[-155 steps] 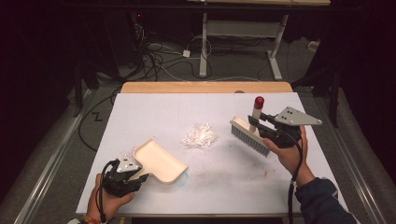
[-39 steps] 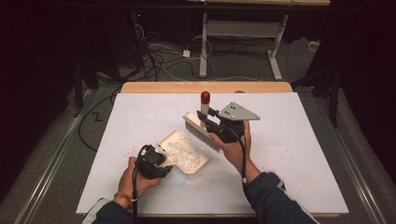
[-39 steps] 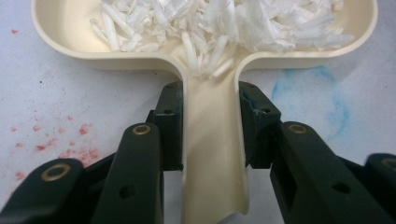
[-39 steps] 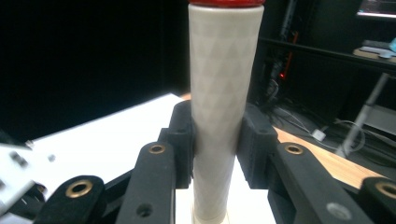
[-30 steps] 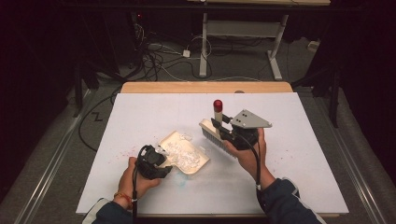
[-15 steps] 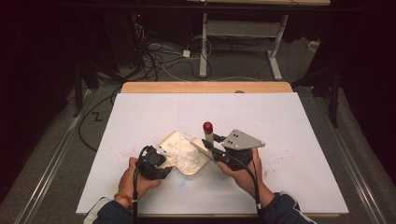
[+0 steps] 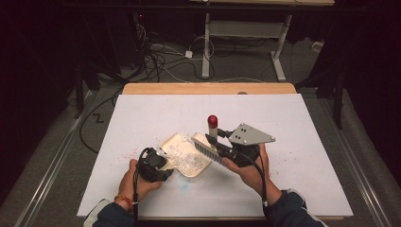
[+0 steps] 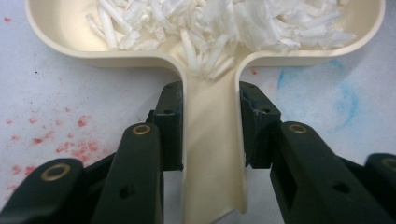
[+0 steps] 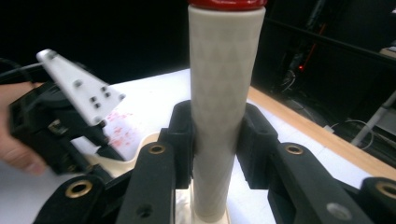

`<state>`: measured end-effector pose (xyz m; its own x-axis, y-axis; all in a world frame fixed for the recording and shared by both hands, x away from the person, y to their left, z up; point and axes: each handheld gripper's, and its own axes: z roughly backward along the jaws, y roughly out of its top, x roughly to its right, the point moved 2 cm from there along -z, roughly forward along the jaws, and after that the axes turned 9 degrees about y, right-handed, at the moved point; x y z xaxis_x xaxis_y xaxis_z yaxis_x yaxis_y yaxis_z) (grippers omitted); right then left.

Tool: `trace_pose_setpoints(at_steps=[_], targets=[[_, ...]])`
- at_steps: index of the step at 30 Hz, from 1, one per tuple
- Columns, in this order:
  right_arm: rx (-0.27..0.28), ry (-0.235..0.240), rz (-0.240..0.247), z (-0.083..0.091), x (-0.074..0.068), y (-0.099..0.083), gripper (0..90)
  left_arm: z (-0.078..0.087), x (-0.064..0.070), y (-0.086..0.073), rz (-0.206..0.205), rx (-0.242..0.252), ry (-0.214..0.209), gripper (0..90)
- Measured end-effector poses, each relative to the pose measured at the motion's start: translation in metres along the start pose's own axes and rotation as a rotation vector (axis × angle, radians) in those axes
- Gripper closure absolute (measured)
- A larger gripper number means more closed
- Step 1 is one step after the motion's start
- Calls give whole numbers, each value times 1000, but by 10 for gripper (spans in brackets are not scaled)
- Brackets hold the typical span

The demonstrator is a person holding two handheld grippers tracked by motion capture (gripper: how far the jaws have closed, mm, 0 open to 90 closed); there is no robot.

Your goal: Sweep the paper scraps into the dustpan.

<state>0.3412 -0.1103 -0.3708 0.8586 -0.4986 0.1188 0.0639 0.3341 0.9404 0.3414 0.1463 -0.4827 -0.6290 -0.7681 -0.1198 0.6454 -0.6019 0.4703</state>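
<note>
A cream dustpan (image 7: 191,165) lies on the white table cover (image 7: 307,123), holding a heap of white paper shreds (image 7: 182,156). My left gripper (image 7: 163,171) is shut on the dustpan's handle (image 8: 212,154), with the shreds (image 8: 224,23) piled in the pan ahead of its jaws. My right gripper (image 7: 215,142) is shut on the cream handle (image 9: 219,102) of a brush with a red cap (image 7: 213,119). The brush bristles (image 7: 204,150) sit at the pan's right edge, over the shreds.
Red specks (image 8: 70,140) and a blue smear (image 8: 336,93) mark the cover near the pan. A wooden table edge (image 7: 208,88) runs along the far side. Beyond it, cables (image 7: 161,56) and a desk frame (image 7: 279,61) stand on the dark floor.
The shreds went from a loose pile on the table into the dustpan. The brush swept left and down to the pan's right edge, and the left gripper has held the pan still lately.
</note>
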Motion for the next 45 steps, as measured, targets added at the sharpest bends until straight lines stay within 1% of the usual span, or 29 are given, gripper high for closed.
trace_pose_setpoints(at_steps=[1, 3, 6, 8, 9, 10, 11, 12, 13, 14, 15, 16, 17, 18, 20, 22, 24, 25, 26, 27, 28, 29, 30, 31, 33, 36, 37, 41, 45], targets=[[0, 0, 0, 0, 0, 0, 707, 0, 0, 0, 1, 1, 0, 634], [8, -13, -23, -7, 11, 4, 707, 0, 0, 0, 4, 2, -1, 634], [10, -34, -13, -13, 16, 6, 707, 0, 0, 0, 2, 0, -1, 634], [12, -62, 2, -22, 25, 9, 707, -1, 0, 0, 1, 1, -3, 634], [38, -101, 5, -31, 32, 9, 706, 0, -1, 1, -1, -1, -3, 634], [38, -101, 5, -31, 32, 9, 706, -1, -1, 1, 0, 2, -3, 634], [41, -111, 18, -37, 37, 8, 707, -1, -1, 1, 3, 3, -3, 634], [40, -129, 25, -49, 44, 4, 707, -1, -1, 2, 2, 2, -3, 634], [40, -129, 25, -49, 44, 4, 707, -1, -1, 2, 1, 3, -5, 634], [36, -135, 29, -56, 47, 1, 707, -2, -2, 2, 4, 4, -8, 634], [21, -136, 42, -69, 53, -3, 707, -2, -2, 2, 2, 3, -9, 634], [21, -136, 42, -69, 53, -3, 707, -2, -2, 2, -1, 1, -8, 634], [10, -129, 36, -75, 55, -6, 707, -2, -2, 2, 1, 2, -6, 634], [-5, -110, 27, -85, 56, -11, 707, -2, -2, 2, 1, 3, -5, 634], [11, -60, 5, -90, 55, -12, 707, -2, -2, 2, 2, 5, -6, 634], [8, -47, 15, -91, 52, -12, 706, -2, -3, 2, 8, 8, 0, 634], [5, 3, 27, -91, 41, -13, 703, -2, -3, 2, 11, 12, -2, 633], [5, 3, 27, -91, 41, -13, 703, -2, -3, 2, 13, 11, -2, 633], [10, 41, 42, -87, 33, -13, 703, -2, -3, 2, 13, 11, -2, 634], [16, 63, 46, -85, 30, -13, 703, -2, -2, 2, 16, 13, -1, 633], [16, 63, 46, -85, 30, -13, 703, -2, -2, 2, 13, 12, 0, 633], [21, 85, 43, -84, 27, -13, 704, -2, -2, 1, 14, 11, -1, 634], [18, 99, 47, -82, 24, -13, 704, -2, -2, 1, 17, 11, -2, 634], [7, 108, 72, -77, 17, -13, 703, -2, -2, 1, 15, 10, -3, 634], [8, 114, 70, -75, 14, -13, 704, -2, -3, 1, 16, 9, -5, 634], [17, 145, 81, -65, 10, -12, 707, -2, -2, 1, 16, 11, -3, 634], [24, 166, 78, -57, 8, -11, 707, -2, -3, 0, 13, 13, -1, 633], [35, 166, 94, -49, 5, -7, 706, -2, -2, 0, 21, 18, -3, 633], [52, 133, 79, -35, 10, -3, 706, -2, -1, 0, 25, 18, 1, 633]])
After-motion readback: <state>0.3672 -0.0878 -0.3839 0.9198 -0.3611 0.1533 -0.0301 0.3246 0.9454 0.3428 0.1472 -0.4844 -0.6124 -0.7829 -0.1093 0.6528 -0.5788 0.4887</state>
